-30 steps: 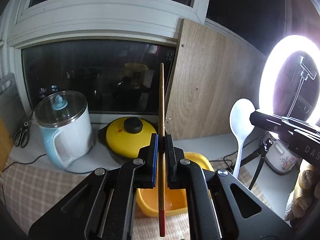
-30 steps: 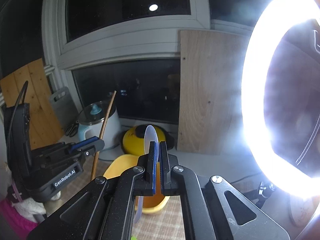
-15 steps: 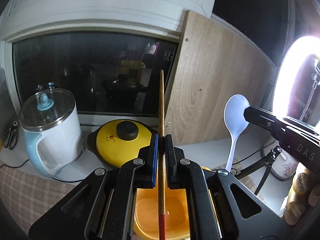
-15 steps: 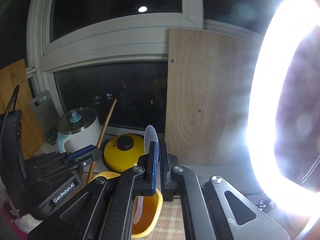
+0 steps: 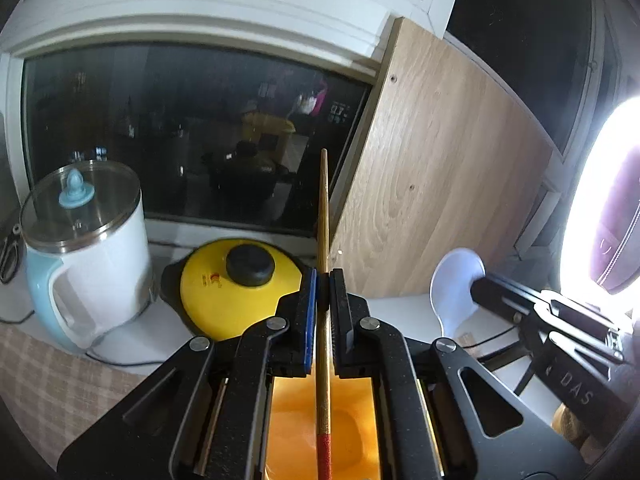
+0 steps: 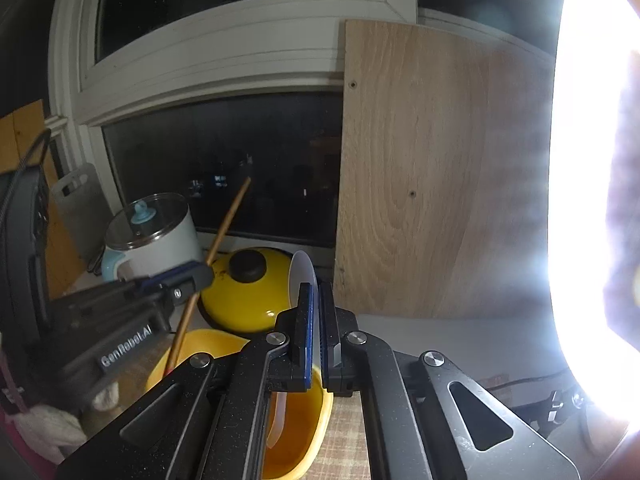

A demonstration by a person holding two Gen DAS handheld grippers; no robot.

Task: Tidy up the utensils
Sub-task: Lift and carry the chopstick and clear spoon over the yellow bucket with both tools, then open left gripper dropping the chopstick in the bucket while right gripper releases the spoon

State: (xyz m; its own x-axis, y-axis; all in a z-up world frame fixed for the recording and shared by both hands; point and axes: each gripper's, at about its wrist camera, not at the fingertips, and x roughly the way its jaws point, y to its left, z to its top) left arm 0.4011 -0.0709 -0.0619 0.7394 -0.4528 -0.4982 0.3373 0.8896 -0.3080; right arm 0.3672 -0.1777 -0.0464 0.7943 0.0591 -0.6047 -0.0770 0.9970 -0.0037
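A: In the left wrist view, our left claw (image 5: pixel 323 280) is clamped tight on 1 chopstick (image 5: pixel 323 216), the pads pressing its shaft from both sides. Its thin end points up past the window; its red end (image 5: pixel 324 454) hangs below over the yellow bowl (image 5: pixel 352 432).

B: And the bowl fills the gap under the claw now, where 1 second ago we saw it lower and further ahead. The yellow pot (image 5: pixel 208 296) and the kettle (image 5: pixel 86 264) also look nearer.

A: At the right edge, our right claw (image 5: pixel 476 286) carries the white spoon (image 5: pixel 456 288), bowl end up.

B: In the right wrist view, the right claw (image 6: pixel 316 300) is closed narrowly on the spoon (image 6: pixel 302 276), edge-on between the pads. The handle (image 6: pixel 280 420) drops into the yellow bowl (image 6: pixel 320 420).

A: Earlier the bowl sat further off; now it lies right beneath us. The left claw (image 6: pixel 188 280) is at the left, its chopstick (image 6: pixel 224 232) slanting with the lower end over the bowl.

B: The wooden board (image 6: pixel 420 168) leans behind.
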